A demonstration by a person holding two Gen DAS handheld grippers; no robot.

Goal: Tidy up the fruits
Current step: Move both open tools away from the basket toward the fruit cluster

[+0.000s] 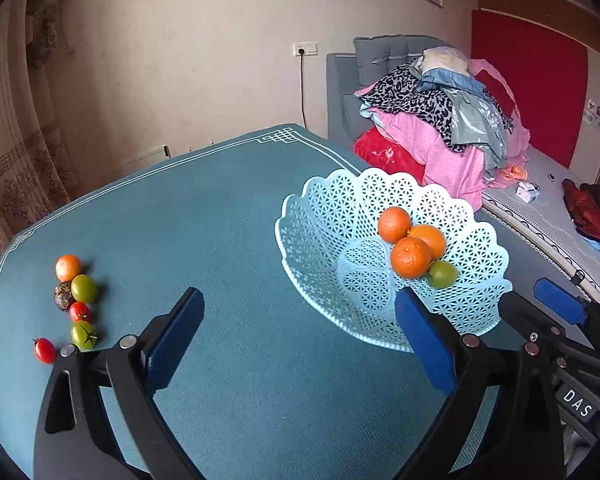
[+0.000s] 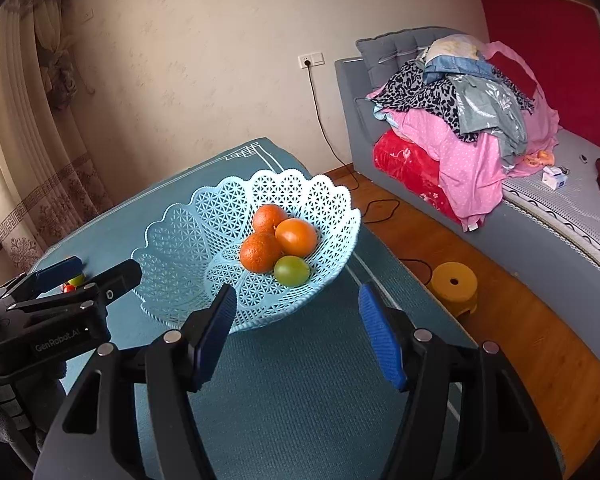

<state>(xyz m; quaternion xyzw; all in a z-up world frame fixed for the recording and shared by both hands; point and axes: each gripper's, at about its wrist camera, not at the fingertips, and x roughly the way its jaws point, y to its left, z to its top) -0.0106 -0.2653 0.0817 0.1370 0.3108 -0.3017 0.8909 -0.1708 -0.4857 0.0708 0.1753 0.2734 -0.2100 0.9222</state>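
From the left wrist, the left gripper point(image 1: 300, 336) is hanging wide and empty over the teal table point(image 1: 220, 208), six small fruits point(image 1: 76, 300) lying near its left edge. From the right wrist, the right gripper point(image 2: 298, 330) is standing half-spread, holding nothing, before the lattice basket point(image 2: 180, 232) carrying three oranges point(image 2: 278, 238) and a green tomato point(image 2: 292, 271).

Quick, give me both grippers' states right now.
Left gripper: open wide, holding nothing.
Right gripper: open, holding nothing.
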